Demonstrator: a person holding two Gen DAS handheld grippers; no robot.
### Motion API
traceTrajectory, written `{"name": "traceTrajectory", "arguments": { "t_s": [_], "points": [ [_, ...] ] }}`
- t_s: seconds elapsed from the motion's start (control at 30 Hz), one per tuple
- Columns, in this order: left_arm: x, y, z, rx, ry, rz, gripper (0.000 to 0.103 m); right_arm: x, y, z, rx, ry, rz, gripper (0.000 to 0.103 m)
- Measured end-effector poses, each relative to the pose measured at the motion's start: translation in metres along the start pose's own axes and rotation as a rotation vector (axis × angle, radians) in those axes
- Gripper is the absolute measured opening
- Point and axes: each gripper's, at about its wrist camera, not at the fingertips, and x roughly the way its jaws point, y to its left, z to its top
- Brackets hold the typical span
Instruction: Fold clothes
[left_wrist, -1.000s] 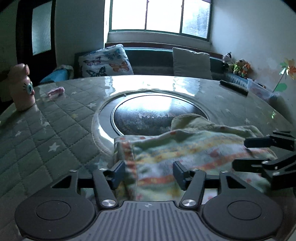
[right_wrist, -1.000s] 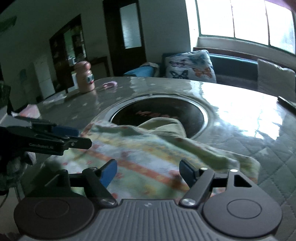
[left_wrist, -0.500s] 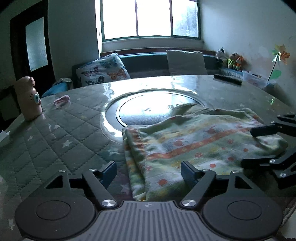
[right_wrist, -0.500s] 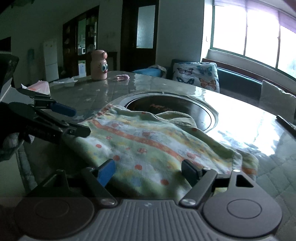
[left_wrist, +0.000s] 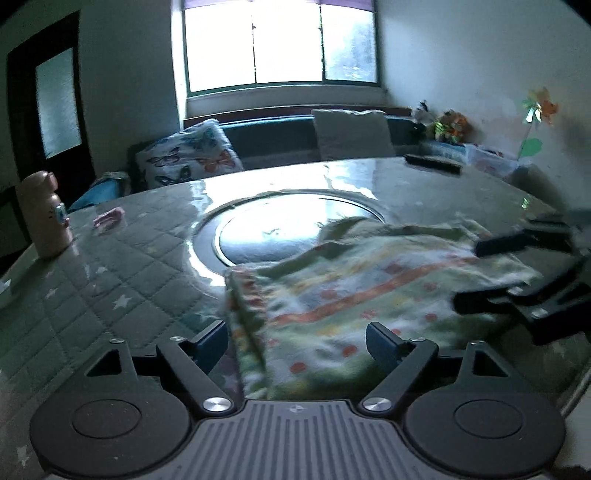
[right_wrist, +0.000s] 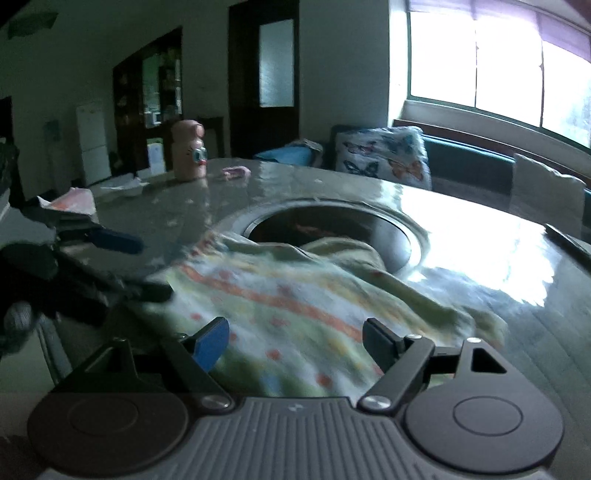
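Note:
A pale green garment (left_wrist: 354, 291) with orange stripes and red dots lies folded on the round table (left_wrist: 122, 266). Its far edge droops over the rim of the table's recessed centre disc (left_wrist: 280, 229). My left gripper (left_wrist: 297, 341) hovers open over the garment's near left corner, holding nothing. In the right wrist view the same garment (right_wrist: 291, 299) spreads below my right gripper (right_wrist: 295, 339), which is also open and empty. Each gripper shows in the other's view: the right gripper (left_wrist: 517, 273) at the garment's right side, the left gripper (right_wrist: 110, 258) at its left side.
A pink bottle (left_wrist: 42, 214) and a small pink item (left_wrist: 108, 218) stand on the table's left part, a black remote (left_wrist: 432, 161) at the far right edge. Papers (right_wrist: 74, 199) lie near the left rim. A sofa with cushions (left_wrist: 188, 158) runs under the window.
Both grippers have drawn back and lifted a little from the garment. The left jaws stand wider apart than a second ago. The garment lies flatter on the table.

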Motion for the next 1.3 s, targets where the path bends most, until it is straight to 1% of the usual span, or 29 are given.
{"name": "traceTrajectory", "arguments": {
  "t_s": [0.07,0.13,0.3,0.5,0.6,0.77,0.83,0.93,1.13,1.27,1.3],
  "points": [
    [0.003,-0.001,-0.003,0.015,0.012,0.002,0.084,0.007,0.008,0.004,-0.028,-0.003,0.024,0.081],
    [0.004,0.001,-0.004,0.006,0.019,0.0,0.084,0.015,0.015,0.007,-0.058,0.0,0.047,0.081],
    [0.007,0.001,-0.008,0.018,0.027,-0.005,0.084,0.031,0.025,0.011,-0.114,0.03,0.073,0.081],
    [0.009,0.003,-0.009,0.014,0.03,-0.027,0.086,0.039,0.023,0.006,-0.123,0.075,0.1,0.081],
    [0.01,0.007,-0.009,0.001,0.033,-0.037,0.086,0.037,0.022,0.004,-0.124,0.078,0.103,0.081],
    [0.005,0.007,-0.002,-0.012,0.013,-0.019,0.085,0.017,0.01,-0.001,-0.056,0.053,0.073,0.081],
    [0.004,0.007,0.001,-0.031,0.003,-0.024,0.085,0.01,0.005,-0.003,-0.029,0.043,0.062,0.081],
    [0.009,0.008,0.003,-0.051,0.011,-0.019,0.085,-0.002,-0.003,-0.007,0.015,0.03,0.042,0.081],
    [0.014,0.012,0.003,-0.081,0.031,-0.021,0.085,-0.011,-0.036,-0.023,0.167,0.065,-0.008,0.08],
    [0.016,0.016,0.008,-0.093,0.031,-0.016,0.083,-0.015,-0.055,-0.017,0.225,0.049,-0.019,0.08],
    [0.019,0.018,0.01,-0.103,0.033,-0.015,0.081,-0.013,-0.059,-0.013,0.232,0.043,-0.021,0.08]
  ]
}}
